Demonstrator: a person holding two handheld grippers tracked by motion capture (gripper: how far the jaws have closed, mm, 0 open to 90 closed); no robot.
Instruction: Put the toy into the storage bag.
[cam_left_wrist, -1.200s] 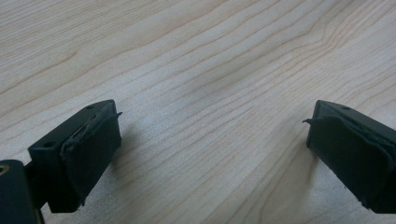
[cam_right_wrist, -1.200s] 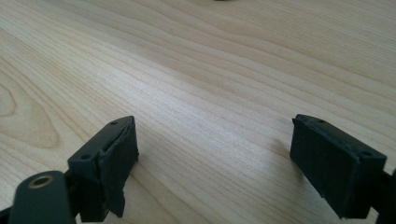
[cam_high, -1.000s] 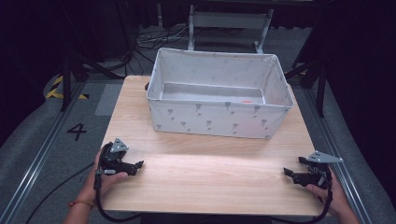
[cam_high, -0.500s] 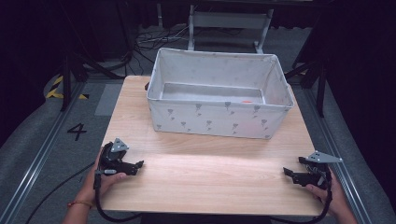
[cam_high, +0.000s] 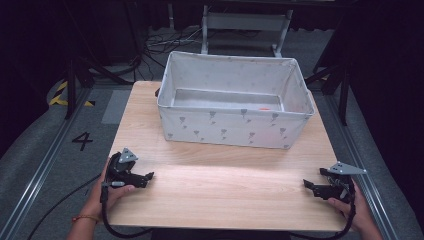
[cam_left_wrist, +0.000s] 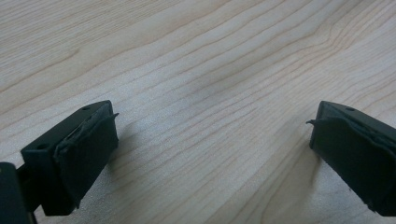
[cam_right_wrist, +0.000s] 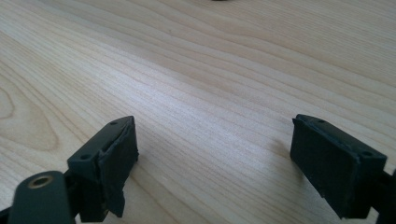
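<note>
Both the left gripper (cam_high: 149, 176) and right gripper (cam_high: 306, 185) rest on the worktop (cam_high: 225, 175), fingers wide apart, holding nothing. The work seems not begun; the fabric bin (cam_high: 230, 127) is untouched.

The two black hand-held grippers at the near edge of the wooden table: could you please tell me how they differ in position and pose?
The left gripper rests near the left edge of the light wooden table, its jaws pointing right; the right gripper rests near the right edge, pointing left. The left one lies slightly nearer the grey fabric bin. Both are black, held in a hand, open, with bare wood between the jaws.
</note>
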